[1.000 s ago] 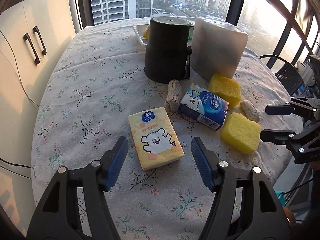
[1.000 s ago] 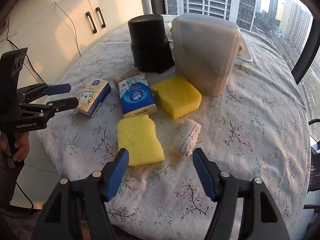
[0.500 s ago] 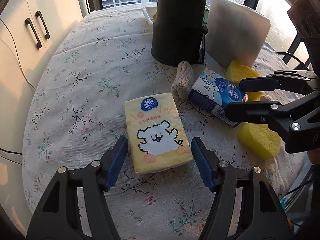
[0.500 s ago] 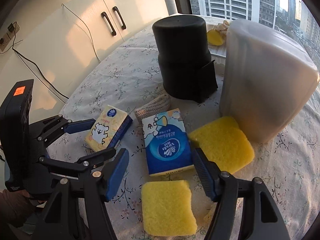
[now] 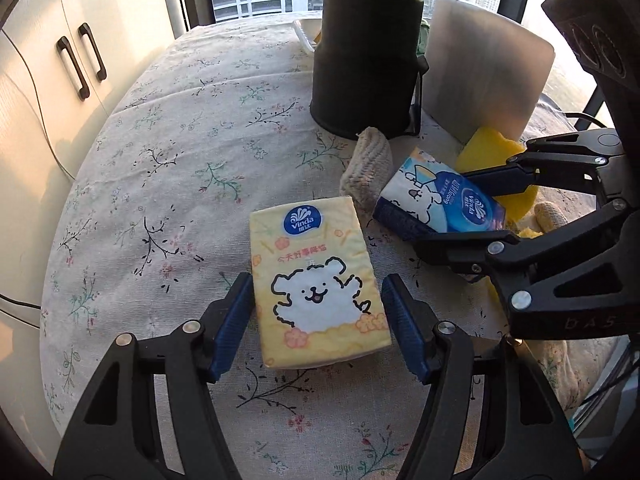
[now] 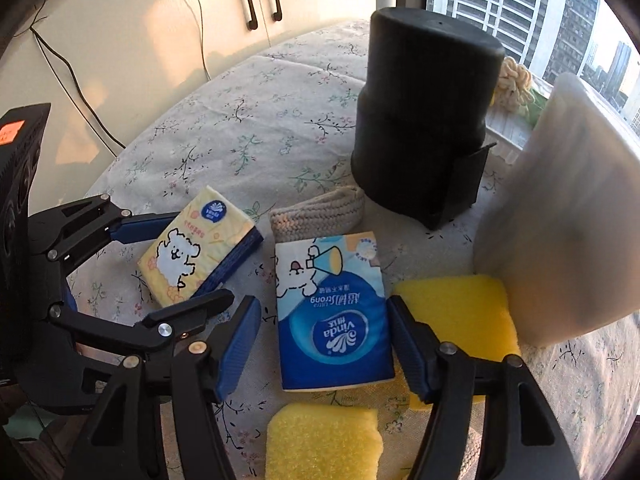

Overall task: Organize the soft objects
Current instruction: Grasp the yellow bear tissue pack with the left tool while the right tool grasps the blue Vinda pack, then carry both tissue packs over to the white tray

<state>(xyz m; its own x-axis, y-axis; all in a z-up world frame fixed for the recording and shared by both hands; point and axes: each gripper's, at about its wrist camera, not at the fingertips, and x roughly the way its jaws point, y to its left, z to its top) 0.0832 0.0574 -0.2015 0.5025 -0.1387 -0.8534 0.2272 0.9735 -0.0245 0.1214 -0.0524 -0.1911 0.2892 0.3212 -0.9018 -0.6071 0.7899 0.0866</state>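
A yellow tissue pack (image 5: 316, 272) with a white dog print lies flat on the flowered tablecloth. My left gripper (image 5: 318, 320) straddles its near half. The jaws are closing, and the blue pads sit right at the pack's sides without visibly squeezing it. A blue tissue pack (image 6: 332, 312) lies to its right between the closing jaws of my right gripper (image 6: 324, 328); a gap shows at the left pad. Around the packs lie two yellow sponges (image 6: 452, 312) (image 6: 320, 440) and a knitted beige roll (image 6: 316, 216).
A black upturned container (image 5: 364, 60) and a translucent white one (image 5: 484, 68) stand behind the packs. A white tray (image 5: 304, 32) with a knotted rope (image 6: 512, 80) sits behind them. White cabinets (image 5: 60, 60) are left of the table. Both grippers work close together.
My right gripper swung left from the sponge and roll to the blue pack, and its jaws narrowed. My left gripper came down over the yellow pack, which now fills the gap.
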